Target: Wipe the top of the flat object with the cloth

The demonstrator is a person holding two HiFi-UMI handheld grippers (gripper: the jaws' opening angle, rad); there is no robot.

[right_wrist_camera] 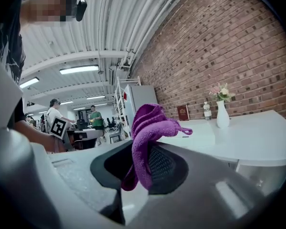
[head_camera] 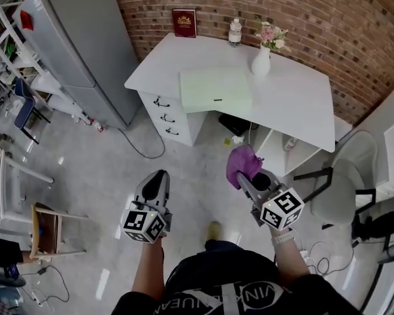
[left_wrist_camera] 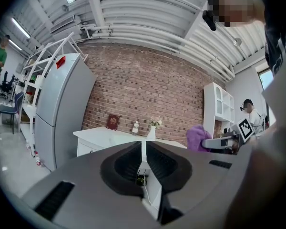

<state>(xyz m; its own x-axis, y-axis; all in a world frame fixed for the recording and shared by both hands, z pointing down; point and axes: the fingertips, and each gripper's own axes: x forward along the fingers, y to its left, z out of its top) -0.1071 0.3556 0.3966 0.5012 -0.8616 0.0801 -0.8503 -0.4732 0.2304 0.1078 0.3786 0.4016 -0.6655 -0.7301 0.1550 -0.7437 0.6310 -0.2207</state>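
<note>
A pale green flat board [head_camera: 215, 89] lies on the white desk [head_camera: 302, 97] against the brick wall. My right gripper [head_camera: 244, 177] is shut on a purple cloth [head_camera: 241, 163], which bunches above the jaws in the right gripper view, cloth [right_wrist_camera: 148, 137]. It hangs over the floor, short of the desk's near edge. My left gripper [head_camera: 159, 181] is shut with nothing in it, jaws touching, also over the floor to the left of the right one. In the left gripper view the gripper [left_wrist_camera: 144, 156] faces the desk [left_wrist_camera: 105, 135], with the cloth [left_wrist_camera: 199, 137] at right.
On the desk stand a white vase of flowers [head_camera: 262, 56], a water bottle [head_camera: 234, 33] and a dark red book [head_camera: 184, 23]. Desk drawers [head_camera: 164, 117] face me. A grey fridge [head_camera: 85, 44] stands left, an office chair [head_camera: 341, 189] right, a wooden stool [head_camera: 49, 231] lower left.
</note>
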